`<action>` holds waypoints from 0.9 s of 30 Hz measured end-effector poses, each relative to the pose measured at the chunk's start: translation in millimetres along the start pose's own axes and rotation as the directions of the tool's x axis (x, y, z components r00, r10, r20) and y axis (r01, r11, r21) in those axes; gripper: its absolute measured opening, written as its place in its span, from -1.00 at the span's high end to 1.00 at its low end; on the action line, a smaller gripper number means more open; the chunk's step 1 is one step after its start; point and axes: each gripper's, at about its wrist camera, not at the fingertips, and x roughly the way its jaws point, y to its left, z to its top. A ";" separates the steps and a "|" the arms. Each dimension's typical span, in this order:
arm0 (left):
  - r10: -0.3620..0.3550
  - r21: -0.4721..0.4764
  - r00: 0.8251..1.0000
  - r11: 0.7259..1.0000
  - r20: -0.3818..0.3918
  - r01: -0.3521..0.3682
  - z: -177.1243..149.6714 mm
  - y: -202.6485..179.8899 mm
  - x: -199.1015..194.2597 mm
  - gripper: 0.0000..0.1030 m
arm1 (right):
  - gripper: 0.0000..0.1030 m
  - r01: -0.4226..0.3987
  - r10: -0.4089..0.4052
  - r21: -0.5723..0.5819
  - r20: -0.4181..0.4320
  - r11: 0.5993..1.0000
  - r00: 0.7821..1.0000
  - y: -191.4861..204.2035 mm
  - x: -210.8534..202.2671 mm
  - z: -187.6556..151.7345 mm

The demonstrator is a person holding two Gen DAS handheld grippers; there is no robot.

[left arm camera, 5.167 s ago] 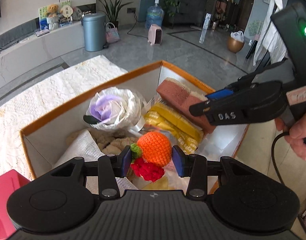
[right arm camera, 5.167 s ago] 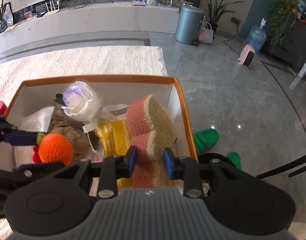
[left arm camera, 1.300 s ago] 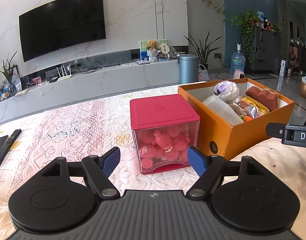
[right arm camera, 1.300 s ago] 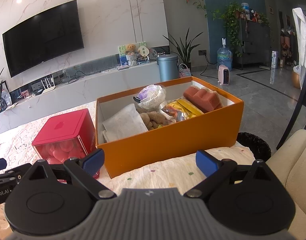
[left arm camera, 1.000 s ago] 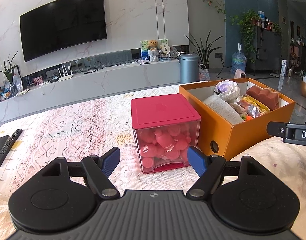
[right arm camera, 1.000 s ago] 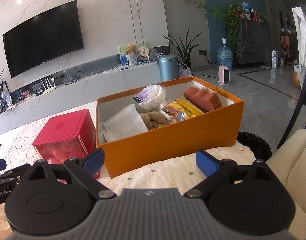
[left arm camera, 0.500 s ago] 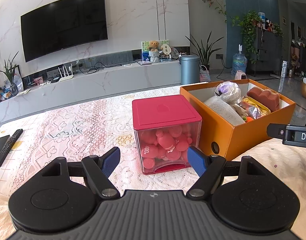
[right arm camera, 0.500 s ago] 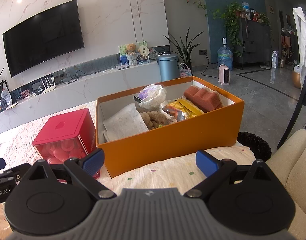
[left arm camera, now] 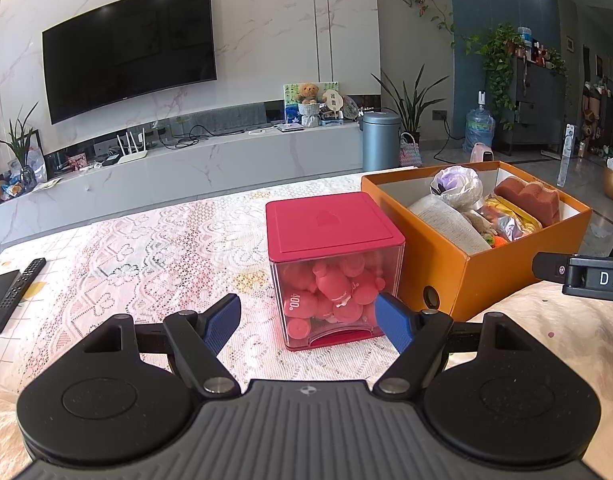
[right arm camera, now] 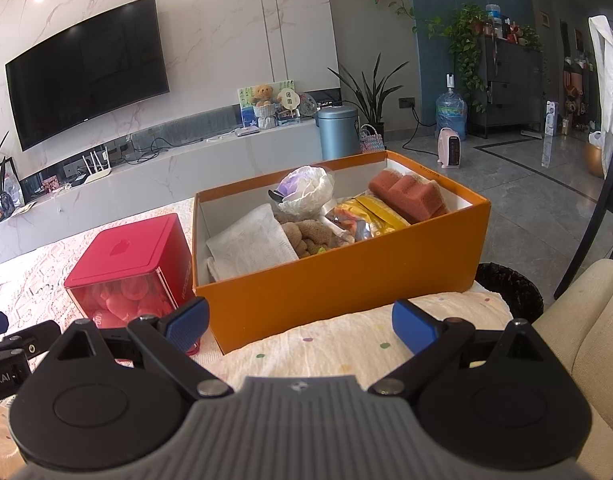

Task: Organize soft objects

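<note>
Left wrist view: left gripper (left arm camera: 308, 322), blue-padded fingers spread wide, nothing between them, held low over the lace tablecloth (left arm camera: 146, 248).
Just ahead of the left gripper: red-lidded clear box (left arm camera: 332, 264) filled with red bottle-shaped pieces, standing upright on the tablecloth.
Ahead and right of the left gripper: orange cardboard box (left arm camera: 506, 268), open-topped, standing just beside the red-lidded box; whether they touch cannot be told.
Far right of the left gripper: one black finger of the right gripper, level with the orange box's front wall.
Far left of the left gripper: remote control (left arm camera: 16, 294) at the table edge.
Right wrist view: right gripper (right arm camera: 300, 322), fingers spread wide, empty, facing the orange box's long side wall.
Box contents, left to right from the right gripper: folded white cloth (right arm camera: 252, 242); brown plush toy (right arm camera: 310, 236); wrapped white-and-purple flower (right arm camera: 306, 190) behind it; yellow packet (right arm camera: 376, 210); reddish-brown sponge (right arm camera: 408, 194) at the far right end.
Under the right gripper: cream dotted cloth (right arm camera: 346, 340).
</note>
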 end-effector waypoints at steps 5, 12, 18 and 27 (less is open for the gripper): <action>-0.008 -0.007 1.000 1.000 -0.004 0.008 1.1 0.2 -0.1 -0.74 | -0.87 0.000 0.000 -0.001 -0.003 1.000 1.000 0.1 0.5 0.0; -0.022 -0.029 0.999 0.999 -0.026 0.021 -0.6 1.8 1.7 -0.74 | -0.87 0.000 0.000 -0.002 -0.008 1.000 1.000 -0.2 1.6 -0.1; -0.024 -0.037 0.999 0.999 -0.034 0.023 -1.7 2.8 2.4 -0.74 | -0.87 -0.001 0.001 -0.002 -0.009 1.000 1.000 -0.2 1.6 0.1; -0.024 -0.037 0.999 0.999 -0.033 0.023 -1.6 2.5 2.1 -0.74 | -0.87 -0.002 0.002 -0.001 -0.009 1.000 1.000 -0.5 2.1 -0.5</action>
